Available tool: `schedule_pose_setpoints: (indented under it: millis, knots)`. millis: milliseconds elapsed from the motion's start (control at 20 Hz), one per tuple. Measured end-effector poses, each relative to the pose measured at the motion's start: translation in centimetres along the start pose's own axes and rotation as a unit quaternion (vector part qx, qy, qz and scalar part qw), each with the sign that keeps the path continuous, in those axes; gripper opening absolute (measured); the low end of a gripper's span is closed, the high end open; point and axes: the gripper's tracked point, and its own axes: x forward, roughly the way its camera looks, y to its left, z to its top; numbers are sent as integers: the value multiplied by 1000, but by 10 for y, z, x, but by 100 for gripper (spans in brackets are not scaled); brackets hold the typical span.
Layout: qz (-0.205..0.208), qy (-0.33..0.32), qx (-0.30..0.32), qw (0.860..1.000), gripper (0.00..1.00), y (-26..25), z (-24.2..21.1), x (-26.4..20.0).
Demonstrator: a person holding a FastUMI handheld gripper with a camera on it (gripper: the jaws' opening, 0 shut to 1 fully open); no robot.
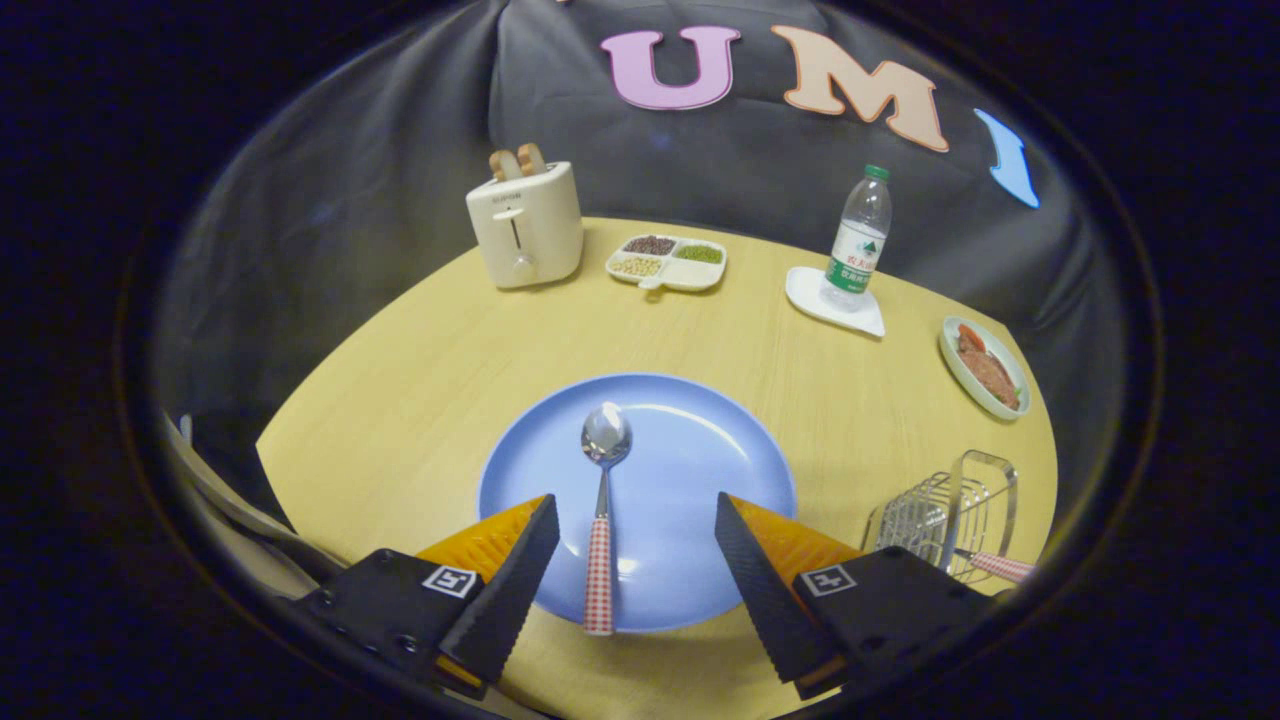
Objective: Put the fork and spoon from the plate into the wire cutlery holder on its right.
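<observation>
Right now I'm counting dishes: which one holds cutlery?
The blue plate, with the spoon between the open gripper's fingers; the others hold food or a bottle.

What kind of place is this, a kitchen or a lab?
Probably a staged dining table in a recording booth, not a real kitchen. The wooden table carries a toaster, a blue plate with a spoon, and a wire cutlery holder; the open gripper straddles the spoon's handle.

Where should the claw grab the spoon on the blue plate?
Probably the red checked handle of the spoon, from above. It lies flat on the plate, handle pointing back between the open claw fingers, so they can close on its narrow sides. The bowl is rounder and slippery.
</observation>
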Motion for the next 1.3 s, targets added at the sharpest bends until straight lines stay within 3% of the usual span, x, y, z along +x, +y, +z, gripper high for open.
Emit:
schedule_pose_setpoints:
  millis: [100,650,750,950,1300]
  knots:
    - [4,18,-5,1000,100,6,-10,5]
    - [14,84,-38,996,25,16,-38,9]
    - [31,97,-48,994,11,19,-38,5]
    - [42,113,-85,989,11,12,-29,-18]
    - [53,134,-79,986,11,-28,-3,-65]
